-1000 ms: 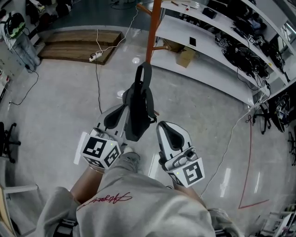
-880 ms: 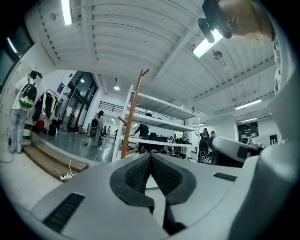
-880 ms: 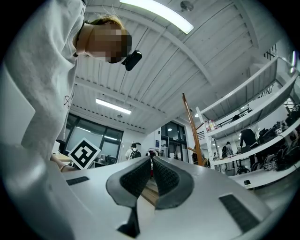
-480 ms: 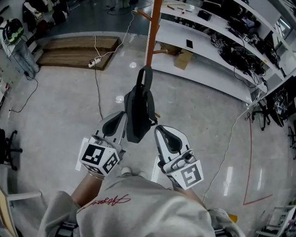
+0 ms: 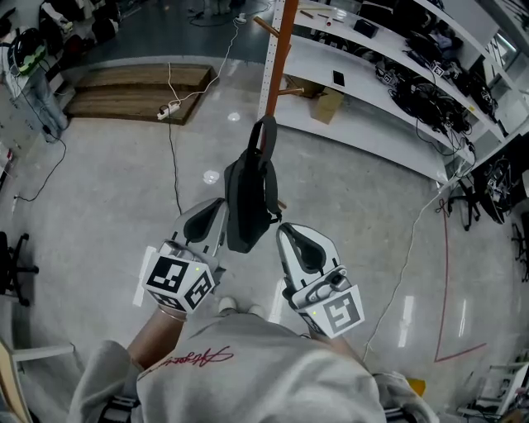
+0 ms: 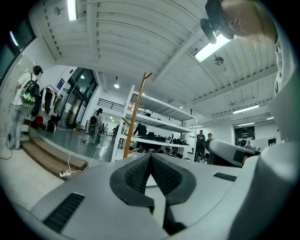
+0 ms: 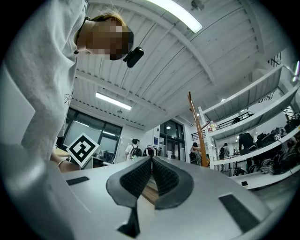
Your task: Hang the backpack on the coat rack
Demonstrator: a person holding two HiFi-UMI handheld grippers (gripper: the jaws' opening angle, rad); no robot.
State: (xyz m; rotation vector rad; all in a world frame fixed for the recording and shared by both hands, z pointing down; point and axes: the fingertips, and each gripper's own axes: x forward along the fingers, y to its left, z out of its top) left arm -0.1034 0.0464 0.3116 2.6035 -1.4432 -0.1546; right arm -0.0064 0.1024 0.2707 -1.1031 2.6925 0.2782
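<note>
Dark fabric backpack [image 5: 248,194], pinched between the closed left gripper [image 5: 221,206] and right gripper [image 5: 283,229], draws nearer the orange-brown coat rack [image 5: 274,49]; hanging is still to come.

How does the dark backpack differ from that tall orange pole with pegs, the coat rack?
The backpack is dark, soft and sagging; the coat rack is a stiff orange-brown pole with angled pegs. The backpack hangs in the air, off the floor; the coat rack stands upright. The backpack has a loop handle on top; the coat rack's visible pegs are bare. Both lie straight ahead of the person.
</note>
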